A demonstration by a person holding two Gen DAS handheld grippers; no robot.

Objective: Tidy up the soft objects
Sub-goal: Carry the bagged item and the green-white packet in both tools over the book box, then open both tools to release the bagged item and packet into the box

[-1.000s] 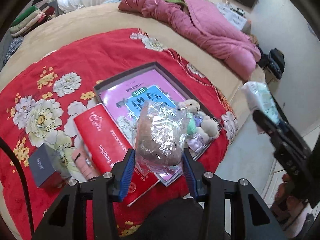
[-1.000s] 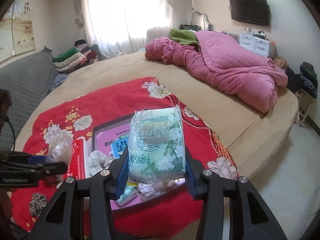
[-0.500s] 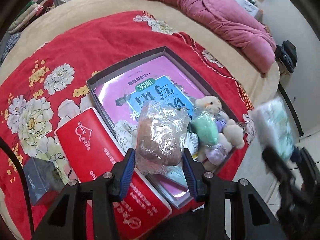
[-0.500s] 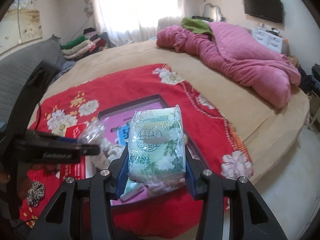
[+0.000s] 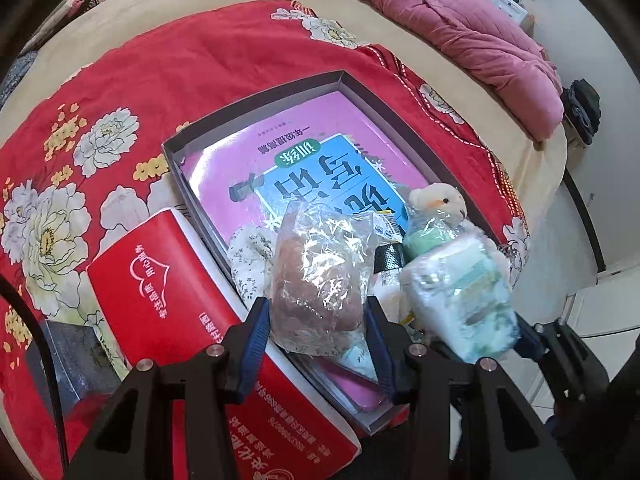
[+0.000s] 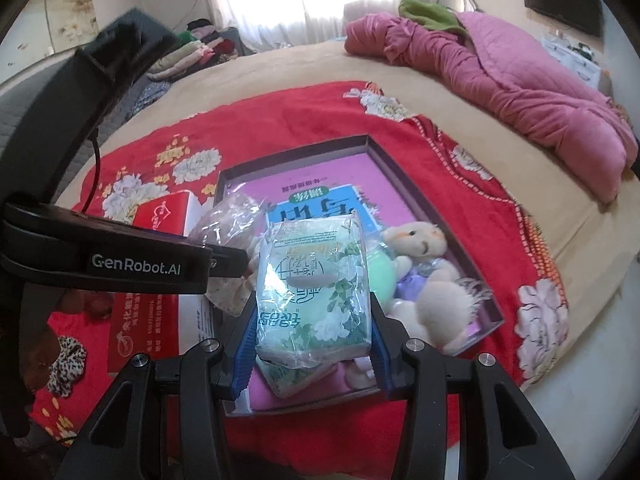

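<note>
Right now your left gripper (image 5: 318,332) is clenched on a clear plastic bag (image 5: 320,276) with a brown soft lump inside, its blue pads pressing both flanks. The bag stands up out of the jaws, long axis running away from you, crinkled top toward the far end of the grey tray (image 5: 256,100). It hangs over the near left part of that tray.

Your right gripper (image 6: 314,344) is clenched on a pale green tissue pack (image 6: 316,280), likewise upright in the jaws, long axis pointing toward the tray's far end, printed face toward the camera. It sits above the tray's near edge.

Inside the tray lies a pink and blue book (image 5: 320,168), flat. At the tray's near right corner rests a cream plush bear (image 6: 424,264); its lower body is partly hidden behind the pack. A second green pack (image 6: 296,380) under the held one is mostly covered. A red box (image 5: 168,304) lies against the tray's left side. What the brown lump is, you cannot tell through the glare.
</note>
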